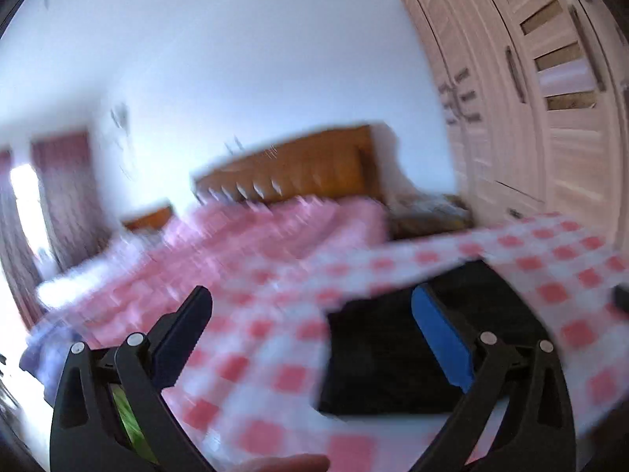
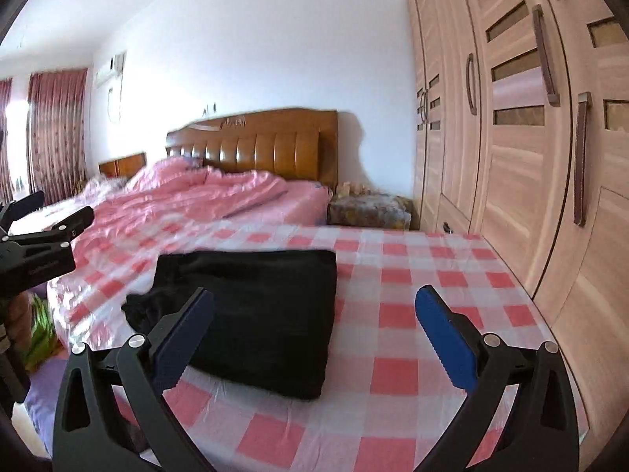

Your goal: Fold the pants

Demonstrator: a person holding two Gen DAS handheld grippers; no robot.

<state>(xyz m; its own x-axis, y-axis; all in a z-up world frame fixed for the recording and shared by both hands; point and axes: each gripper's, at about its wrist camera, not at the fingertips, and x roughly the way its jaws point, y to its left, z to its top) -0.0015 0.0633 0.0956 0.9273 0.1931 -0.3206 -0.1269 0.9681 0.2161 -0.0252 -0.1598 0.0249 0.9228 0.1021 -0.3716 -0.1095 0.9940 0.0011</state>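
Note:
The black pants (image 2: pixel 259 314) lie folded in a thick rectangle on the red-and-white checked sheet (image 2: pixel 412 314). A loose bit bunches at their left edge. My right gripper (image 2: pixel 314 314) is open and empty, raised just in front of the pants. My left gripper (image 1: pixel 310 314) is open and empty in its own blurred view, with the pants (image 1: pixel 393 354) low between its fingers. It also shows in the right wrist view (image 2: pixel 59 216) at the left edge, apart from the pants.
A pink quilt (image 2: pixel 188 200) is heaped at the head of the bed by the wooden headboard (image 2: pixel 267 141). A wardrobe (image 2: pixel 530 137) stands close on the right. A covered nightstand (image 2: pixel 369 208) sits beyond the sheet. Curtains (image 2: pixel 55 133) hang at far left.

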